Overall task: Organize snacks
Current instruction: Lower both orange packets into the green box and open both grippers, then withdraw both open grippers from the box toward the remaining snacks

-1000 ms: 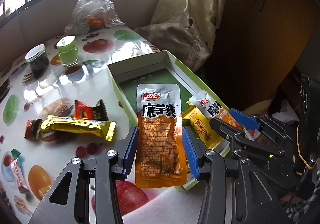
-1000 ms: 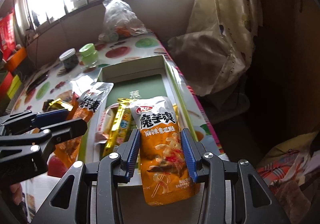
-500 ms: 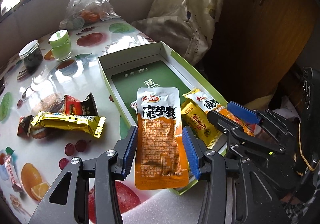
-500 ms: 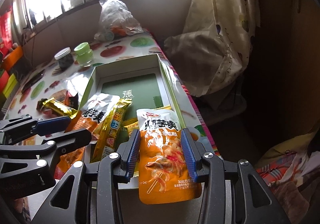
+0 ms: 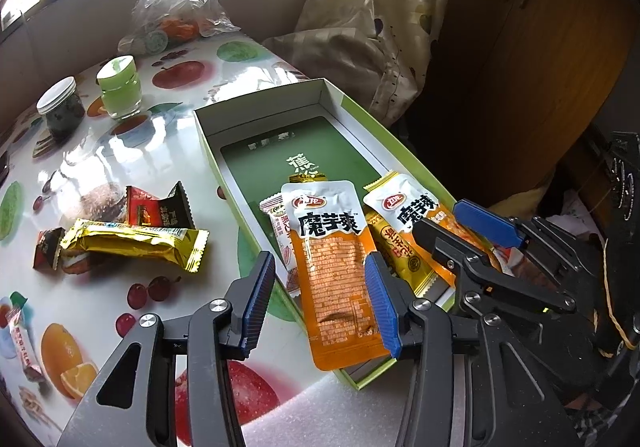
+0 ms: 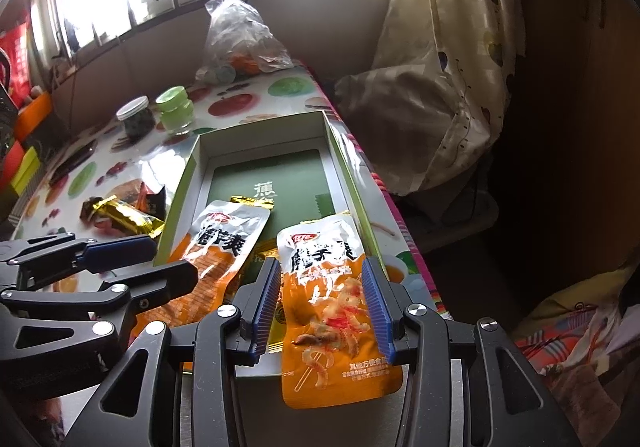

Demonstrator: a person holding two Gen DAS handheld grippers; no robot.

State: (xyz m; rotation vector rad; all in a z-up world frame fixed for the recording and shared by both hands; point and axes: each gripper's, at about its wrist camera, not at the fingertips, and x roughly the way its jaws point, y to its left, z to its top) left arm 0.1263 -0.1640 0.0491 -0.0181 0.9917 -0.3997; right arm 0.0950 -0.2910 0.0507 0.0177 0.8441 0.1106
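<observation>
Counts first: two orange pouches, both at the near end of one open green-rimmed box [image 5: 212,163] that sits on the fruit-print table [image 5: 80,163]. The left pouch [image 5: 336,271] lies back side up across the box's near wall, its bottom edge hanging out over the rim. The right pouch [image 6: 332,287] lies printed side up along the box's right wall, its lower end also past the near rim. Under and between them in the box are one yellow sachet [image 5: 400,251] and one pale pink-and-white bar [image 5: 280,231]; a gold tip shows beyond them, too covered to identify. Outside the box, to its left on the table: one long gold bar [image 5: 132,247], one red-and-black wrapper [image 5: 158,209] touching it, one small dark wrapper [image 5: 47,249] at the gold bar's far end, and one small pink sachet [image 5: 22,339] near the picture's edge. Farther back stand two jars side by side, a dark-filled jar [image 5: 62,113] with a white lid and a green jar [image 5: 118,87], with one clear plastic bag [image 5: 176,7] behind them. Left gripper [image 5: 320,305] tilts down over the box's near corner and has let go: its right pad touches the left pouch's edge, while the left pad stands clear with table showing in the gap. Right gripper [image 6: 324,305] tilts down likewise, just beside the left one; its jaws have just been opening with the right pouch between them, both pads lying along the pouch's edges, and whether they press on it I cannot tell.
</observation>
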